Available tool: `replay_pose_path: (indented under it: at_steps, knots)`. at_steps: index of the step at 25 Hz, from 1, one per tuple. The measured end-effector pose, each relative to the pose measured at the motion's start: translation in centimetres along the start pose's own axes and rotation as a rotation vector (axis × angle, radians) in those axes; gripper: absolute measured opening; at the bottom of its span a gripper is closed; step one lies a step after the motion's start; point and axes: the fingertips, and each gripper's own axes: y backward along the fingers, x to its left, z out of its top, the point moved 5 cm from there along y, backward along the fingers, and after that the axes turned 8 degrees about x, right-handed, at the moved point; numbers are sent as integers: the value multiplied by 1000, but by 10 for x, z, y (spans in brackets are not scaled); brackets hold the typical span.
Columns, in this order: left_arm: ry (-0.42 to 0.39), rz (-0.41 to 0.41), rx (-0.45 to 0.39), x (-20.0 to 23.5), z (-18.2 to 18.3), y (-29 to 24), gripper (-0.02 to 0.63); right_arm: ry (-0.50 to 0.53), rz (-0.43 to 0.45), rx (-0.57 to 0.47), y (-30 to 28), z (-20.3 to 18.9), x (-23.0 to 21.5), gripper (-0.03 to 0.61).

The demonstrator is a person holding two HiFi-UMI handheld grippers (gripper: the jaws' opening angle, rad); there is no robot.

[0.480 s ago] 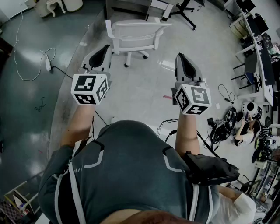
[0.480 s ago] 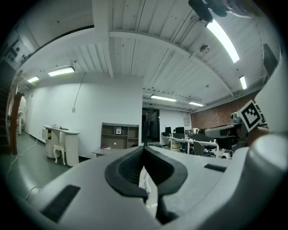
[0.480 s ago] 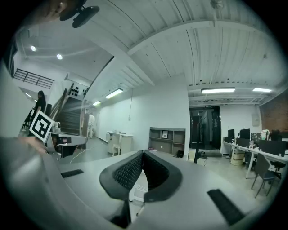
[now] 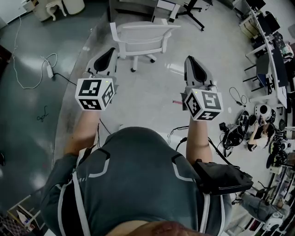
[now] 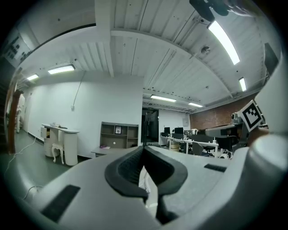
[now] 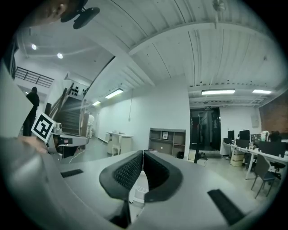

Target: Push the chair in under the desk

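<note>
In the head view a white office chair stands on the pale floor ahead of me, its back towards me. The edge of a dark desk lies just beyond it. My left gripper and right gripper are held level and side by side, short of the chair and not touching it. Both are shut with nothing between the pads. In the left gripper view the jaws meet, and a strip of white chair shows below them. The right gripper view shows its jaws together, with the chair below.
A white cable and power strip lie on the dark floor at left. Cables and gear are heaped at right, near desks. A black chair base stands at the top. A shelved desk stands by the far wall.
The head view has shifted a little, so the things at the right edge sit slightly differently. Both grippers keep their places and stay shut.
</note>
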Motion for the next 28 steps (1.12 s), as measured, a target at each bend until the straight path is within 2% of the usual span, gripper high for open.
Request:
replay_pose_path:
  at_steps: [6, 14, 19, 28]
  knots:
    - [-38, -15, 10, 20, -3, 0, 9, 22, -7, 19, -14, 2, 15, 31]
    - [-32, -49, 20, 50, -14, -14, 9, 104, 0, 75, -48, 2, 28, 34]
    - [-60, -45, 38, 60, -17, -40, 11, 154, 9, 98, -83, 1, 16, 35]
    - [-60, 4, 93, 79, -15, -120, 11, 180, 122, 99, -194, 6, -38, 37]
